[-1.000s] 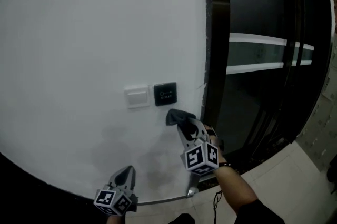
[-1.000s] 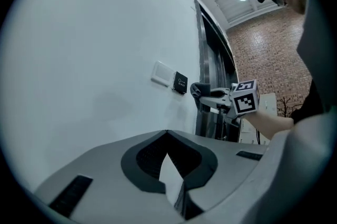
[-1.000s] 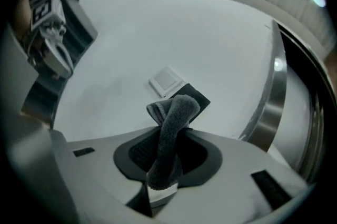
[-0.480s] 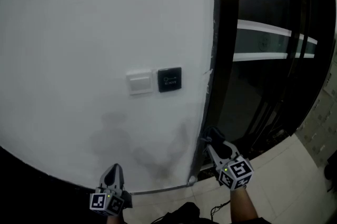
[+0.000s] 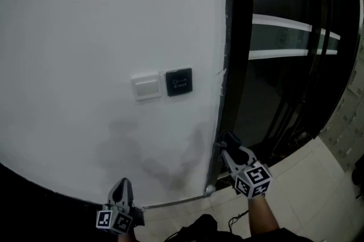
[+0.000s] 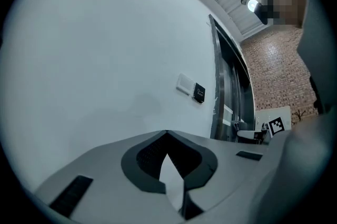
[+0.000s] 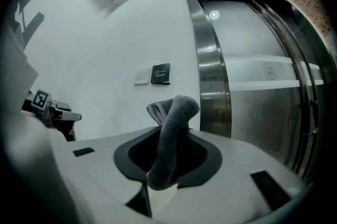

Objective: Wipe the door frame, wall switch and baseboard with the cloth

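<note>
My right gripper [image 5: 226, 144] is shut on a grey cloth [image 7: 171, 131], whose folded end sticks up past the jaws. In the head view the cloth [image 5: 227, 138] sits low against the dark metal door frame [image 5: 234, 65] at the wall's corner. The white wall switch [image 5: 146, 86] and a black exit button [image 5: 179, 81] are higher up on the white wall, left of the frame. A thin baseboard strip [image 5: 170, 201] runs along the wall's foot. My left gripper [image 5: 123, 188] hangs low near the wall, shut and holding nothing.
Right of the metal frame [image 7: 209, 60] stands a dark glass door [image 5: 290, 36] with a frosted band. Pale floor tiles [image 5: 318, 190] lie at the lower right. Faint grey smudges [image 5: 165, 161] mark the wall below the switch.
My right gripper with the cloth has dropped from just under the exit button down and right to the lower door frame. The left gripper sank slightly.
</note>
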Available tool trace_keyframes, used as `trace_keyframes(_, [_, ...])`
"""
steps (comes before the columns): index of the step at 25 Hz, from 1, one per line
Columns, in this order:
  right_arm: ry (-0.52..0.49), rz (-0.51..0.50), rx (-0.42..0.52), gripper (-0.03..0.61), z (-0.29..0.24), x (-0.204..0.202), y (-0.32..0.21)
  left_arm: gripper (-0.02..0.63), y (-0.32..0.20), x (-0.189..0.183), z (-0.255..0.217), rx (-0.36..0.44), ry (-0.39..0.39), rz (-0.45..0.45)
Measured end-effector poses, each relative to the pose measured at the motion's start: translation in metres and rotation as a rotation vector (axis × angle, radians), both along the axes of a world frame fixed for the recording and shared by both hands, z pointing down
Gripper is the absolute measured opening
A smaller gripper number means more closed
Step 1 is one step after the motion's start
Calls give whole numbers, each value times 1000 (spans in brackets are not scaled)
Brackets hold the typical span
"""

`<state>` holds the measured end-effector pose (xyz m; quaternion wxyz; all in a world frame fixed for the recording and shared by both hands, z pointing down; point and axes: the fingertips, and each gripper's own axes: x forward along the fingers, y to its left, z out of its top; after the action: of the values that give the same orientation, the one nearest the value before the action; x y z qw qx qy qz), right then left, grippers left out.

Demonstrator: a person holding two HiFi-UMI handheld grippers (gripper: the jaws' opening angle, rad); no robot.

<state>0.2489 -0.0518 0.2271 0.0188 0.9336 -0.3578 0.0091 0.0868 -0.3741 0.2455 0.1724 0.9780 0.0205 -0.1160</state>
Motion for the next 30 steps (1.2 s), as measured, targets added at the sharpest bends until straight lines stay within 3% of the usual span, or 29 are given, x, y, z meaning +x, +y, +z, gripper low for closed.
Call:
trace_keyframes(3, [17, 3, -7, 91, -5, 6, -2, -8, 4, 0, 4, 5, -11, 13])
trace_keyframes(8, [145, 44, -124, 91, -40, 26, 12, -8, 13, 4, 3, 51, -43, 38])
trace_keyframes(11, [276, 101, -216, 91, -81, 43, 27, -8, 13, 13, -10, 129, -49, 11])
trace_keyframes(15, [479, 217, -391, 91, -138, 64, 51, -8, 19, 22, -34, 157, 16, 1])
trace_keyframes(18, [637, 253, -529, 91, -187, 66, 50, -8, 33, 28, -40, 182, 11, -4])
trace_keyframes(21, [748, 281, -614, 91, -230, 73, 45, -8, 47, 33, -39, 156, 16, 10])
trace_keyframes(24, [779, 267, -653, 91, -251, 85, 39, -8, 60, 31, -32, 110, -2, 25])
trace_keyframes(30, [872, 313, -754, 91, -268, 101, 28, -8, 41, 18, -22, 54, -33, -81])
